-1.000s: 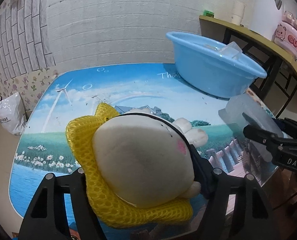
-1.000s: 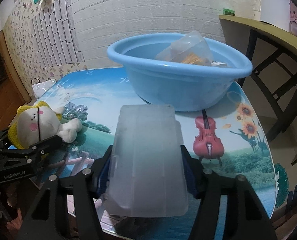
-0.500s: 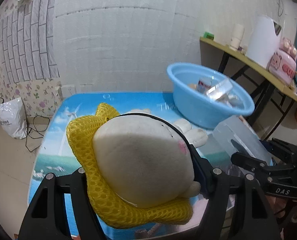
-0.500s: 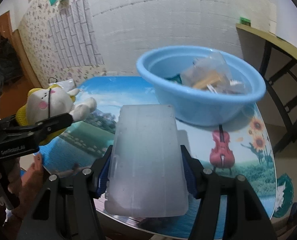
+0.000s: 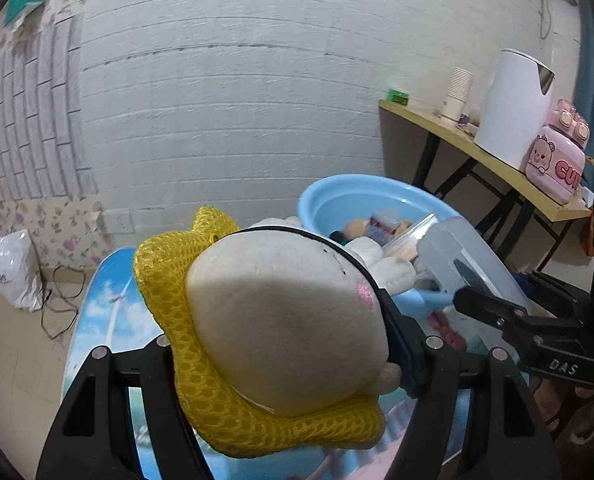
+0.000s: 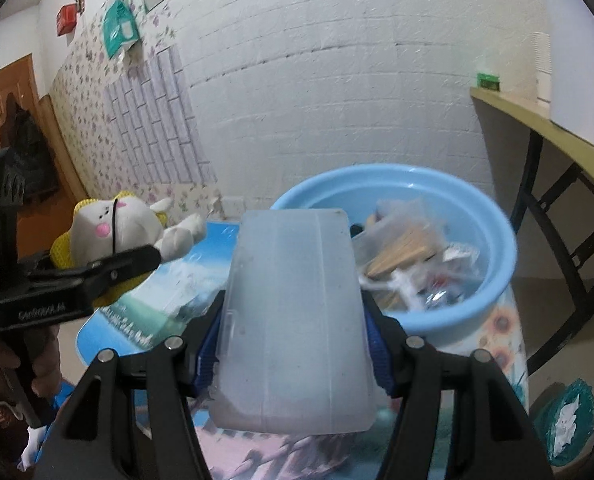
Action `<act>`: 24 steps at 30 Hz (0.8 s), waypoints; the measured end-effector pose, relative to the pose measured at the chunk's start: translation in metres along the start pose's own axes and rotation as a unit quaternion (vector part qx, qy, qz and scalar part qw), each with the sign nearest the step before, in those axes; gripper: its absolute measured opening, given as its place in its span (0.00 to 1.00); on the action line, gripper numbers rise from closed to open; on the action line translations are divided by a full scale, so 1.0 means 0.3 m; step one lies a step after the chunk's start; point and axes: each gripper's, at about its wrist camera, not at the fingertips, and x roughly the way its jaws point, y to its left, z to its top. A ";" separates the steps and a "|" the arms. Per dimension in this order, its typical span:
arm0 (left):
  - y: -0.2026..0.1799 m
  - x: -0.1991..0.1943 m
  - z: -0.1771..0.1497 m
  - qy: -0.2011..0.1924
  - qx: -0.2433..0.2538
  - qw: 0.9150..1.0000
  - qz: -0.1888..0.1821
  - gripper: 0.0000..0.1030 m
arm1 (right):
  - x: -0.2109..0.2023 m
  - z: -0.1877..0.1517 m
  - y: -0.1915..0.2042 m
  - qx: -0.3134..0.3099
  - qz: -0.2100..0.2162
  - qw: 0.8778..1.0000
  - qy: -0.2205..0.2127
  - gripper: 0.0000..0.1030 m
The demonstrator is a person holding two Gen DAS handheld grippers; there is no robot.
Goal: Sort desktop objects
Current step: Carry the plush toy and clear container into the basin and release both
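Plush [image 5: 281, 328] (white, yellow mesh), frosted box [image 6: 297, 320]

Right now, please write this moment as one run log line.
left gripper: shut on plush toy | right gripper: shut on plastic box | blue basin: already holds items

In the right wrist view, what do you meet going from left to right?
Left hand-held gripper shut on the plush toy → translucent plastic box clamped in the right hand-held gripper → blue basin of sorted items → wooden side table.
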 end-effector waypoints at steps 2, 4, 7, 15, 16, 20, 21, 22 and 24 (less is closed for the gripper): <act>-0.022 0.025 0.023 0.000 0.006 1.000 -0.005 0.69 | 0.008 0.025 -0.039 0.005 -0.009 1.000 -0.008 0.59; -0.051 0.063 0.055 0.000 0.014 1.000 -0.012 0.69 | 0.019 0.048 -0.078 0.010 -0.018 1.000 -0.012 0.59; -0.081 0.112 0.092 0.002 0.024 1.000 -0.019 0.69 | 0.035 0.078 -0.137 0.018 -0.029 0.999 -0.018 0.59; -0.170 0.259 0.154 0.020 0.050 0.997 -0.053 0.70 | 0.097 0.157 -0.255 0.023 -0.056 0.998 -0.021 0.59; -0.182 0.278 0.160 0.024 0.056 0.996 -0.060 0.71 | 0.106 0.168 -0.267 0.023 -0.058 0.998 -0.020 0.59; -0.226 0.351 0.172 0.038 0.080 0.994 -0.070 0.73 | 0.150 0.197 -0.306 0.024 -0.067 0.997 -0.010 0.59; -0.241 0.371 0.171 0.045 0.090 0.993 -0.061 0.74 | 0.168 0.204 -0.317 0.021 -0.077 0.997 -0.004 0.59; -0.251 0.388 0.169 0.051 0.097 0.993 -0.053 0.75 | 0.178 0.204 -0.323 0.020 -0.081 0.997 -0.001 0.59; -0.270 0.417 0.154 0.063 0.111 0.991 -0.041 0.76 | 0.198 0.205 -0.343 0.026 -0.084 0.996 0.001 0.59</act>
